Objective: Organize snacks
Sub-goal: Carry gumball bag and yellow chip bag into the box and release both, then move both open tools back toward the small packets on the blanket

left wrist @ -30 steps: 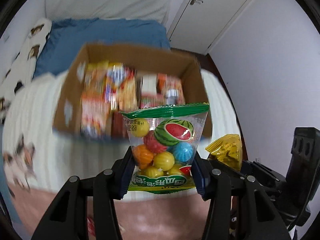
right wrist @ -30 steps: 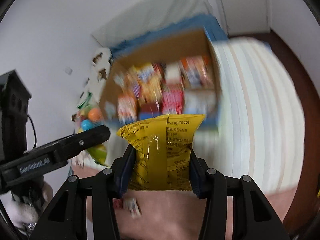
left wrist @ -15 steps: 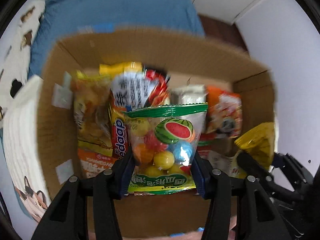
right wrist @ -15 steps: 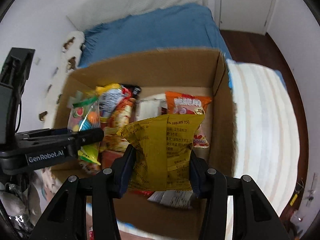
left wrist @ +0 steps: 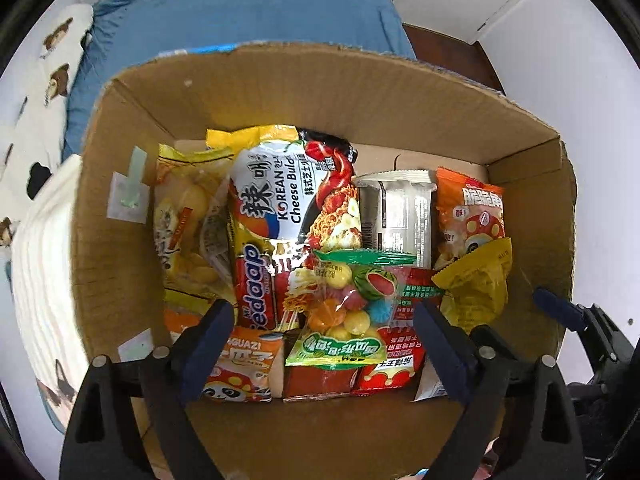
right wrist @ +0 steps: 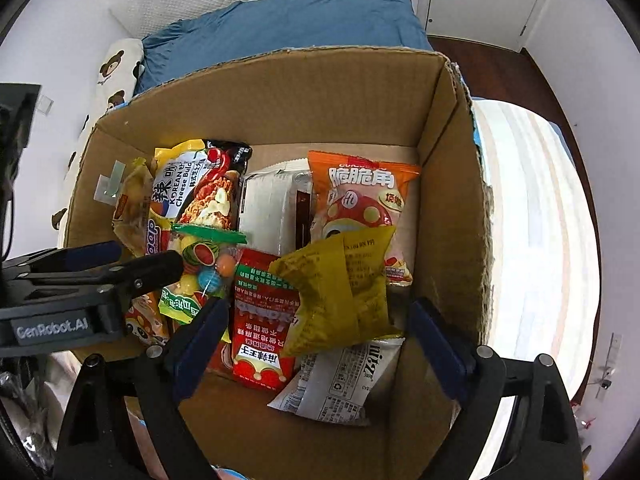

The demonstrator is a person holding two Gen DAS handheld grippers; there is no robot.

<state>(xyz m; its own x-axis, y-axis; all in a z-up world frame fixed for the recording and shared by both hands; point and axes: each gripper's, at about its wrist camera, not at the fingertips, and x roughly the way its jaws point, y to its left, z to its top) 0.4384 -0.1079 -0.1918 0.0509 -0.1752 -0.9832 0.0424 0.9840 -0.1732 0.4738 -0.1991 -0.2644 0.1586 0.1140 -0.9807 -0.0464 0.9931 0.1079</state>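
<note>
A cardboard box (left wrist: 120, 208) (right wrist: 448, 184) holds several snack packs. A clear bag of coloured gum balls (left wrist: 346, 312) (right wrist: 200, 276) lies loose on top of the packs, between the fingers of my open left gripper (left wrist: 324, 344). A yellow snack bag (right wrist: 340, 292) (left wrist: 476, 284) lies loose in the box's right part, just beyond my open right gripper (right wrist: 316, 340). Both grippers hover over the box's near edge. The left gripper shows in the right wrist view (right wrist: 92, 276) at the left.
The box holds a Korean cheese noodle pack (left wrist: 292, 196), an orange snack bag (right wrist: 360, 200), a silver pack (left wrist: 396, 212) and red packs (right wrist: 260, 320). A blue blanket (left wrist: 240, 12) lies behind. A white striped cover (right wrist: 532, 220) lies right of the box.
Both grippers have opened and let go of their bags. The gum ball bag and the yellow bag have dropped onto the packs in the box.
</note>
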